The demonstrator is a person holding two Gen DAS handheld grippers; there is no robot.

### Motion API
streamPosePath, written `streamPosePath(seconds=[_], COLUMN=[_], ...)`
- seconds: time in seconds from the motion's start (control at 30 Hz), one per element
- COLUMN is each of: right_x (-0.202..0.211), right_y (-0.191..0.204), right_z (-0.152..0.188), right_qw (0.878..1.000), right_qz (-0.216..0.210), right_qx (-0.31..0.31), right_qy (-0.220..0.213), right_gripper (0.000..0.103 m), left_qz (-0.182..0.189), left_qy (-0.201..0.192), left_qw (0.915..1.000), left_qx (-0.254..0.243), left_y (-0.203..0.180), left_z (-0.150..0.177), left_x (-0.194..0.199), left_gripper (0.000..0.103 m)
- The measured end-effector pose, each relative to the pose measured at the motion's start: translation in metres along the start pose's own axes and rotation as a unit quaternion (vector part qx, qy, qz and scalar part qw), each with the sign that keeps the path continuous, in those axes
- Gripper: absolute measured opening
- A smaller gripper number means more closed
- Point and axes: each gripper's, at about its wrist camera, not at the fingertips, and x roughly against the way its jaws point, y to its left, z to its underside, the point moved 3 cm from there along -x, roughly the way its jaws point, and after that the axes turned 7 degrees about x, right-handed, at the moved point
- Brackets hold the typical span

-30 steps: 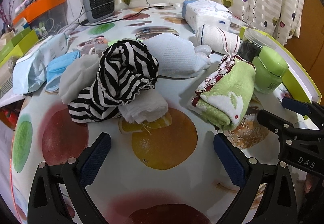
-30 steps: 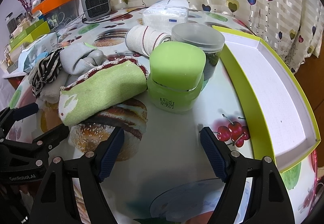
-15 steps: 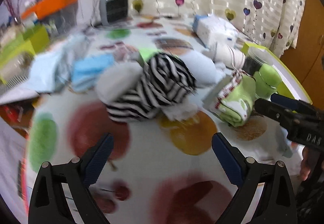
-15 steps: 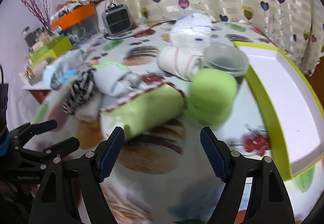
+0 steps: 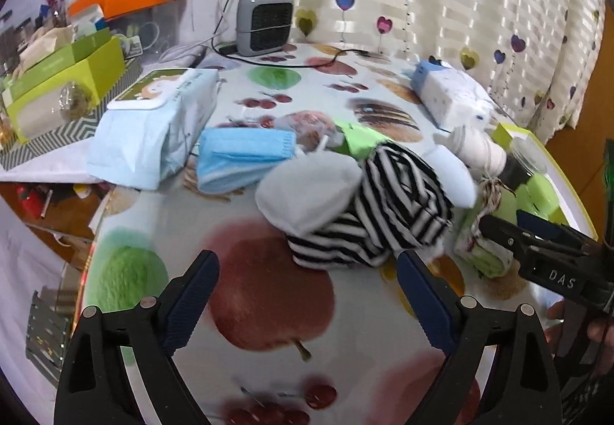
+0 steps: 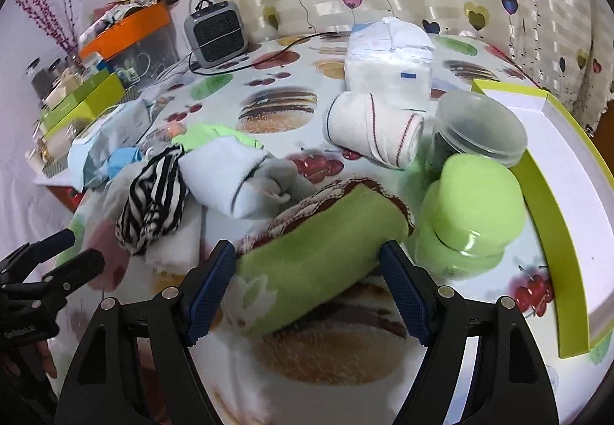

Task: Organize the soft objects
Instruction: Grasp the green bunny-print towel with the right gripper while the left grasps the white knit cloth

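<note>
A green rolled towel [image 6: 322, 256] with a red-trimmed edge lies between the open jaws of my right gripper [image 6: 307, 283]; its sides are close to both pads, contact unclear. A black-and-white striped cloth [image 5: 387, 210] sits in a pile with a grey cloth [image 5: 307, 191] and a pale blue sock roll [image 6: 226, 175]. My left gripper [image 5: 307, 298] is open and empty, a little short of the striped cloth. A white rolled towel [image 6: 372, 131] lies farther back. The right gripper also shows in the left wrist view [image 5: 537, 240].
A green-lidded jar [image 6: 472, 225] and a clear-lidded tub [image 6: 479, 133] stand right of the green towel. A green-rimmed white tray [image 6: 568, 171] lies at the right. Blue face masks [image 5: 241, 156], a wipes pack [image 5: 153, 121], a tissue pack [image 6: 387, 68] and a grey heater [image 5: 264, 22] are behind.
The left gripper has pulled back and swung left, so the striped pile now sits to its right. The right gripper has moved left and forward until its jaws flank the green towel.
</note>
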Motion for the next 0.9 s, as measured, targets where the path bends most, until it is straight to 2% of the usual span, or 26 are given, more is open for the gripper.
streamPosePath(seconds=[0.27, 0.37, 0.53, 0.57, 0.63, 0.67, 0.8, 0.9], right_x=[-0.008, -0.009, -0.009, -0.009, -0.008, -0.007, -0.003, -0.001], right_y=[-0.003, -0.006, -0.015, -0.017, -0.016, -0.015, -0.011, -0.011], right_z=[-0.001, 0.001, 0.005, 0.006, 0.006, 0.006, 0.007, 0.008], right_qw=[1.000, 0.999, 0.998, 0.998, 0.998, 0.998, 0.999, 0.999], right_qz=[0.010, 0.002, -0.008, -0.014, -0.017, -0.021, -0.025, -0.031], right_qx=[-0.019, -0.034, -0.060, -0.065, -0.061, -0.058, -0.043, -0.043], right_qy=[0.013, 0.017, 0.018, 0.019, 0.016, 0.014, 0.008, 0.005], right_gripper=[0.078, 0.078, 0.078, 0.078, 0.074, 0.067, 0.057, 0.052], left_qz=[-0.027, -0.022, -0.020, -0.018, -0.013, -0.011, -0.015, -0.017], left_qy=[-0.014, -0.001, 0.010, 0.013, 0.020, 0.024, 0.023, 0.025], left_qw=[0.9991, 0.9991, 0.9986, 0.9986, 0.9985, 0.9984, 0.9982, 0.9982], left_qx=[-0.031, -0.037, -0.047, -0.048, -0.050, -0.050, -0.054, -0.052], left_y=[0.002, 0.000, -0.005, -0.006, -0.008, -0.008, -0.013, -0.013], left_z=[-0.023, -0.028, -0.029, -0.028, -0.028, -0.027, -0.026, -0.026], left_x=[-0.016, -0.027, -0.039, -0.040, -0.043, -0.045, -0.046, -0.046], left_gripper=[0.090, 0.080, 0.073, 0.069, 0.059, 0.051, 0.044, 0.043])
